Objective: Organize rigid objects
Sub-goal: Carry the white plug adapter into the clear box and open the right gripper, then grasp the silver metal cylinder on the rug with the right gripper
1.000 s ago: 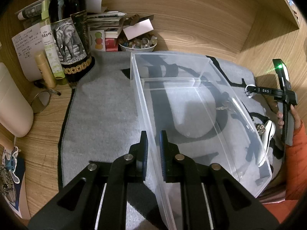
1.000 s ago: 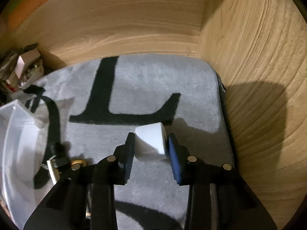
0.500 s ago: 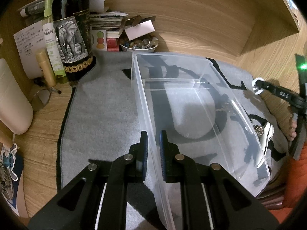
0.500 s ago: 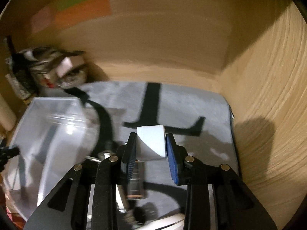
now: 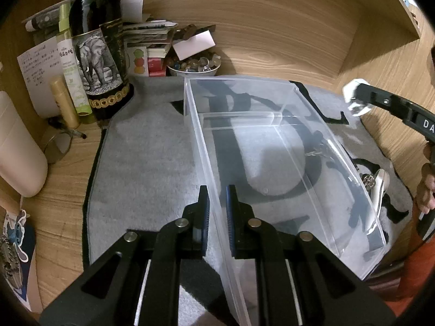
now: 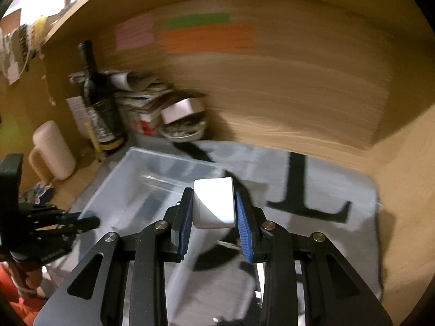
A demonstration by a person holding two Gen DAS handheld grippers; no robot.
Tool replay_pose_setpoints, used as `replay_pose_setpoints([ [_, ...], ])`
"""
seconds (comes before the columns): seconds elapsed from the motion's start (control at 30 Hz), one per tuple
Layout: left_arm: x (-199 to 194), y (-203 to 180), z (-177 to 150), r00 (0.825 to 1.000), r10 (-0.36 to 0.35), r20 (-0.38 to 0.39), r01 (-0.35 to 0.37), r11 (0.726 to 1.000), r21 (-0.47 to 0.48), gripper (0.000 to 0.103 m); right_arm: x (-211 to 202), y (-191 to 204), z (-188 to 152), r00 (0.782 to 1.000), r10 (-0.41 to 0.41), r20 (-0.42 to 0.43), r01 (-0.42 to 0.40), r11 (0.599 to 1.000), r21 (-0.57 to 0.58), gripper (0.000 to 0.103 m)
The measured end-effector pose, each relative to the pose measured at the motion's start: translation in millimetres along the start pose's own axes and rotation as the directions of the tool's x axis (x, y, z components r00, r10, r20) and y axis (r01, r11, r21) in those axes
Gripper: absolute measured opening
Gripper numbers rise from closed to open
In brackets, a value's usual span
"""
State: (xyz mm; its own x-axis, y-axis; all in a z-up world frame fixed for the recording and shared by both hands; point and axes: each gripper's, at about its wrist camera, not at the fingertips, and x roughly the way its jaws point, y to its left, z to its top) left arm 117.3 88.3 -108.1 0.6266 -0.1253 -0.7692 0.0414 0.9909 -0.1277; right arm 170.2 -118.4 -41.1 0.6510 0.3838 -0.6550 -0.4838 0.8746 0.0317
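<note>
A clear plastic bin [image 5: 304,125] with an inner divider stands on a grey mat [image 5: 146,163]; it also shows in the right wrist view [image 6: 152,174]. My left gripper [image 5: 217,203] is shut on the bin's near left wall. My right gripper [image 6: 214,206] is shut on a white block [image 6: 214,203] and holds it in the air above the bin's right side. In the left wrist view the right gripper [image 5: 356,100] shows at the right edge, above the mat. A shiny metal object [image 5: 378,187] lies on the mat right of the bin.
A dark wine bottle [image 5: 100,46], a green tube [image 5: 70,65], a bowl of stones [image 5: 194,66], papers and a cream jug [image 5: 16,152] crowd the back left. Wooden walls close the back and right.
My right gripper has lifted the white block off the mat and swung it left, over the bin. My left gripper has stayed clamped on the bin wall.
</note>
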Motion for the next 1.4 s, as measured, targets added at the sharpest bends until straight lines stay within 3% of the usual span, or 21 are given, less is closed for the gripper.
replay_pose_setpoints([
  [0.3,0,-1,-2,1.0,0.006,0.011,-0.006,1.0,0.0,0.012,37,31,3,0.993,0.077,-0.088,-0.081,0.996,-0.046,0.028],
  [0.83,-1,-1,-2,1.0,-0.002,0.013,0.002,1.0,0.023,0.013,84,57,10,0.97,0.096,-0.223,-0.123,0.986,-0.109,0.028],
  [0.9,-1,0,-2,1.0,-0.006,0.012,0.006,1.0,0.022,0.013,85,61,10,0.967,0.099,-0.233,-0.129,0.985,-0.118,0.035],
  [1.0,0,-1,-2,1.0,-0.006,0.013,0.006,1.0,0.024,0.013,77,66,10,0.976,0.085,-0.2,-0.116,0.982,-0.148,0.048],
  [1.4,0,-2,-1,1.0,-0.004,0.011,0.004,1.0,0.017,0.013,35,56,14,0.996,0.027,-0.085,-0.041,0.986,-0.165,0.058],
])
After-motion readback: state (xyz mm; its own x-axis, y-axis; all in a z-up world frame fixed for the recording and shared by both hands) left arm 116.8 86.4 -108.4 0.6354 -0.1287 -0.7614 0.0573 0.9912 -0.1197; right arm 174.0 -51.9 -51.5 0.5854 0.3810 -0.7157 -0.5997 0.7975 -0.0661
